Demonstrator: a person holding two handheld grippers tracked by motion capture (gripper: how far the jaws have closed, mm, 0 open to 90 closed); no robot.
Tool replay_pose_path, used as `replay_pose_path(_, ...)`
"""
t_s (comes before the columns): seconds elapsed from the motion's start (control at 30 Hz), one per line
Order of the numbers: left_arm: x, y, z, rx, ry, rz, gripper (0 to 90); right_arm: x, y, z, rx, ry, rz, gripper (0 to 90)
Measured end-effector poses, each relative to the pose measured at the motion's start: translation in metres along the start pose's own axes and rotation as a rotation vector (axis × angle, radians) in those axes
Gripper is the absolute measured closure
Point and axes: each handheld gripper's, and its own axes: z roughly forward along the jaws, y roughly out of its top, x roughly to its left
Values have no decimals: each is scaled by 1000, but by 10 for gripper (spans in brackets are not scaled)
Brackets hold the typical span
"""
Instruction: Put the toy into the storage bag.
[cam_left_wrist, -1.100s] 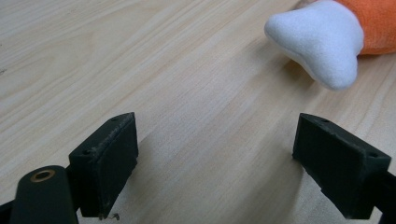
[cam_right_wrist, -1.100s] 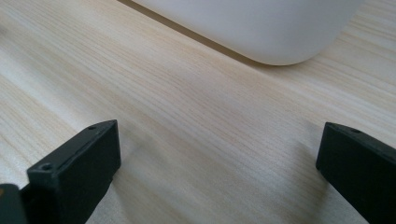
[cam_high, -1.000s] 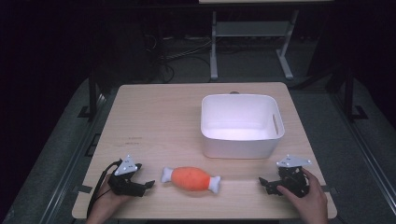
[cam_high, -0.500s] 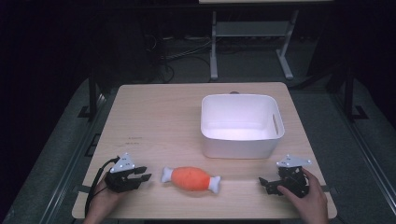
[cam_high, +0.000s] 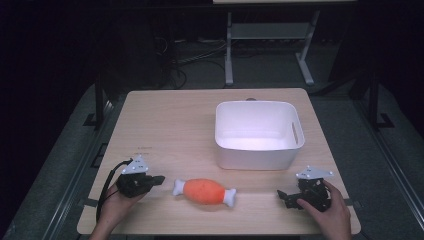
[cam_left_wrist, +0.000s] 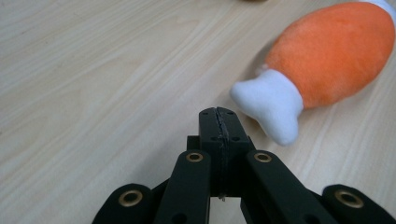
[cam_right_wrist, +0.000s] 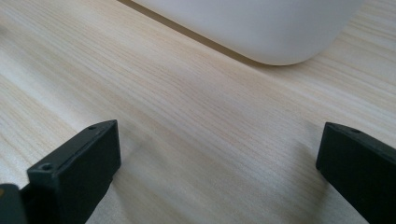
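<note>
On the wooden table (cam_high: 180, 125), the left gripper (cam_left_wrist: 218, 122) has its jaws pressed together, empty, near the plush toy (cam_left_wrist: 322, 60); the right gripper (cam_right_wrist: 217, 163) is spread wide beside the tub (cam_right_wrist: 252, 23).

plush drumstick (cam_high: 204, 191): 1 | white bin (cam_high: 258, 135): 1 | table (cam_high: 170, 125): 1

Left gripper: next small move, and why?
Probably open it. The left gripper is shut and empty, just short of the plush drumstick's white bone end, which lies free on the table. It must open before closing in on the toy.
</note>
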Motion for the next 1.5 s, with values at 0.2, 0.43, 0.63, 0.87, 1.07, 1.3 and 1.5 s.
replay_pose_path(0.2, 6, 11, 10, -9, -6, 6, 896, 0, 0, 0, 0, 0, 0, 0)
replay_pose_path(0.43, 7, 25, 27, -9, -21, 22, 896, 0, 0, 0, 0, 0, 0, 0)
replay_pose_path(0.63, 7, 33, 44, -8, -43, 30, 896, 0, 0, 0, 0, 0, 0, 0)
replay_pose_path(0.87, 0, 31, 54, 37, -70, 57, 896, 0, 0, 0, 0, 0, 0, 0)
replay_pose_path(1.07, -2, 25, 52, 45, -78, 55, 895, 0, 0, 0, 0, 0, 0, 0)
replay_pose_path(1.3, -9, 19, 48, 57, -90, 51, 894, 0, 0, 0, 0, 0, 0, 0)
replay_pose_path(1.5, -14, 13, 42, 64, -97, 44, 891, 0, 0, 0, 0, 0, 0, 0)
